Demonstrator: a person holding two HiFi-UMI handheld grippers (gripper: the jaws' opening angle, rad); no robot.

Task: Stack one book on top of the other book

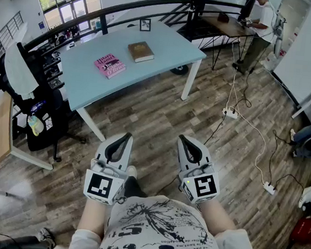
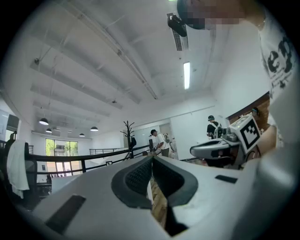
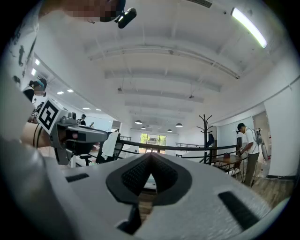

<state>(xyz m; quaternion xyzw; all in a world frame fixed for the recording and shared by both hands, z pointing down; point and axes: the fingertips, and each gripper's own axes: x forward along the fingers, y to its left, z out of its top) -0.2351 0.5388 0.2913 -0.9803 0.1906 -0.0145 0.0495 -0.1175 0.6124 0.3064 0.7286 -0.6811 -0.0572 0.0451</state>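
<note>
Both books are on the light blue table (image 1: 164, 42) at the far side of the room, well apart from the grippers. The pink book (image 1: 109, 65) lies flat on the left part of the tabletop. The brown book (image 1: 140, 51) lies flat a bit farther back and to its right. They're near each other but not touching, so no stack yet. A small black-framed card (image 1: 145, 24) also stands by the table's far edge.

The left gripper (image 1: 125, 137) and right gripper (image 1: 185, 138) sit side by side close to the person's body, over the wood floor (image 1: 162, 116). Both point level toward the table, and both are clenched on nothing. In the left gripper view the dark pads (image 2: 137, 176) meet at the tips, and only floor shows through the slit lower down. Same deal in the right gripper view: pads (image 3: 136, 174) together at the tips, nothing between them.

Around the room, a black chair (image 1: 41, 109) with a white cloth over its back stands left of the table. A person (image 1: 260, 27) stands at a dark desk (image 1: 226, 25) far right. A white power strip (image 1: 229, 113) lies on the floor right of the table.
</note>
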